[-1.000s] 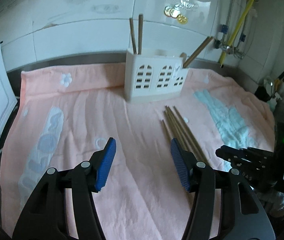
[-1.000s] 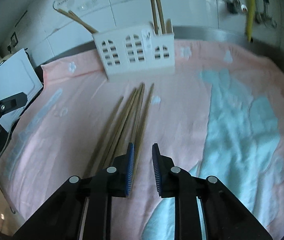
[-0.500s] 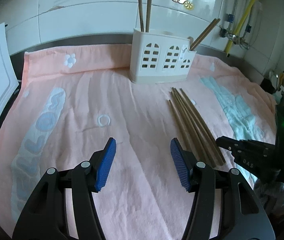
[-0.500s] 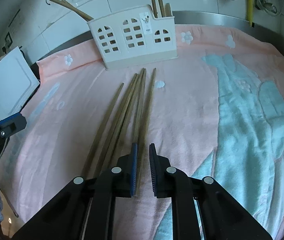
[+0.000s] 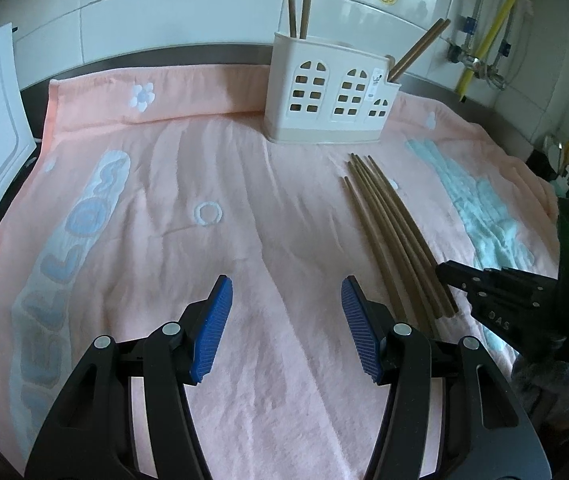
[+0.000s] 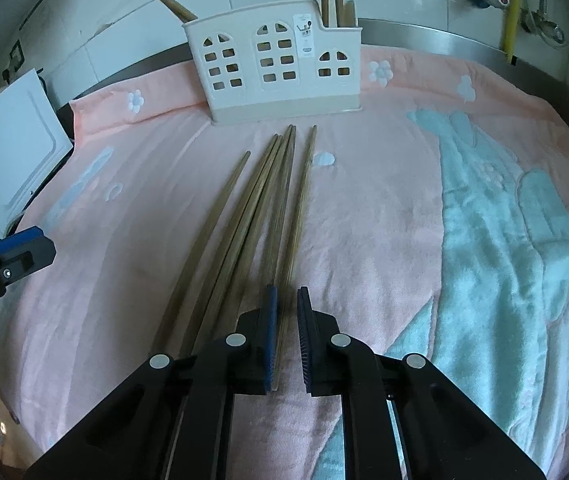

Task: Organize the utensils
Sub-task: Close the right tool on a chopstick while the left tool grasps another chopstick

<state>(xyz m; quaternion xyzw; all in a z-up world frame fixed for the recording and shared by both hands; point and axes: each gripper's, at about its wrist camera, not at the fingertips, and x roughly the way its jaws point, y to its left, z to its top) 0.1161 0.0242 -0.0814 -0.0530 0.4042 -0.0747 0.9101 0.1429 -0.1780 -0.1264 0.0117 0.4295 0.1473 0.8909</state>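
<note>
Right wrist view: right gripper [image 6: 287,312] nearly closed around the rightmost chopstick [image 6: 298,216] on the towel [image 6: 364,200]; left gripper [image 5: 284,304] wide open, empty; holder [image 6: 272,64] behind.

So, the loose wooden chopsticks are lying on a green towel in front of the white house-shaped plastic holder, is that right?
Not quite: the towel is pink, not green, as the right wrist view shows. The loose wooden chopsticks do lie on it in front of the white house-shaped plastic holder.

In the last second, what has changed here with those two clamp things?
The right gripper narrowed its gap and slid down around the rightmost chopstick, not clearly clamped yet. The left gripper stayed open, holding nothing. The holder and the other chopsticks didn't move.
</note>
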